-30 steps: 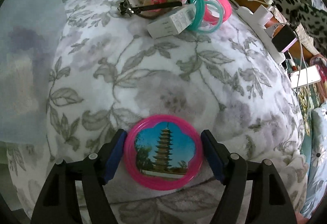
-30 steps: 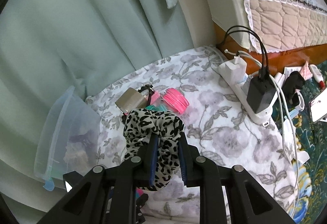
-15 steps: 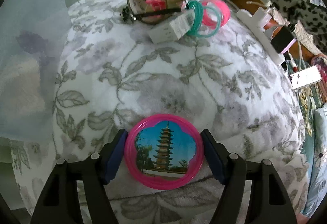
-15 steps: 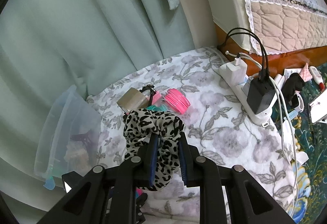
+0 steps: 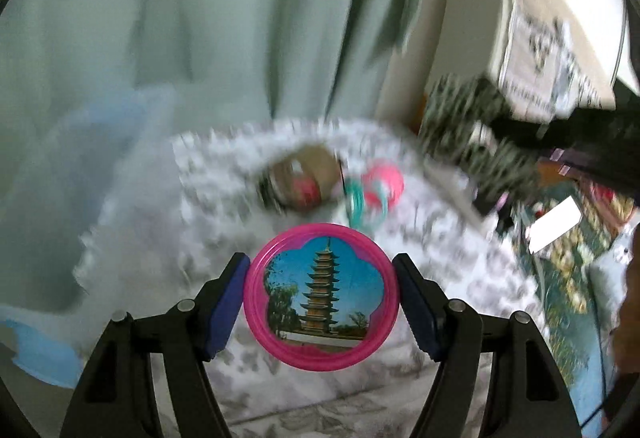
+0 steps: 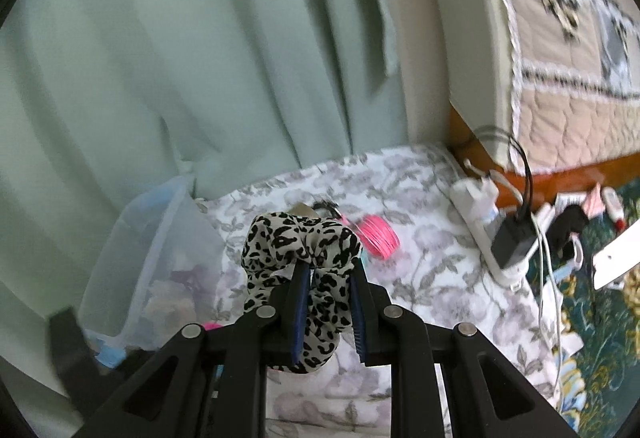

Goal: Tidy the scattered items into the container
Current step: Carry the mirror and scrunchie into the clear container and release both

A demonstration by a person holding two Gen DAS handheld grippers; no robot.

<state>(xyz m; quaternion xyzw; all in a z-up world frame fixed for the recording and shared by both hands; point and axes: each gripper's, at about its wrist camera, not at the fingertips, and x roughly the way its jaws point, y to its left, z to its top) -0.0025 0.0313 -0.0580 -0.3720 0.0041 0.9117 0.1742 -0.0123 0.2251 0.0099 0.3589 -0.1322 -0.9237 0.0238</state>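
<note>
Left wrist view: blurred; left tool point(image 5: 321, 298) clamps a pink round mirror point(image 5: 321, 297) by its rim, raised above the floral blanket point(image 5: 240, 350), tape roll point(image 5: 300, 180) and pink-teal rings point(image 5: 374, 194) behind. Right wrist view: clear container point(image 6: 160, 258) at left edge of blanket, right tool point(image 6: 328, 312) pinches leopard scrunchie point(image 6: 300, 242), pink coil point(image 6: 378, 236) beyond, power strip point(image 6: 492, 238) far right.

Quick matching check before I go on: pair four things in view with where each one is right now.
Things:
1. pink round mirror
2. leopard scrunchie
3. pink coil
4. black charger

Places:
A. plugged into the power strip
B. held in the right gripper
C. lying on the floral blanket
D. held in the left gripper

Pairs: 1-D, 2-B, 3-C, 4-A
</note>
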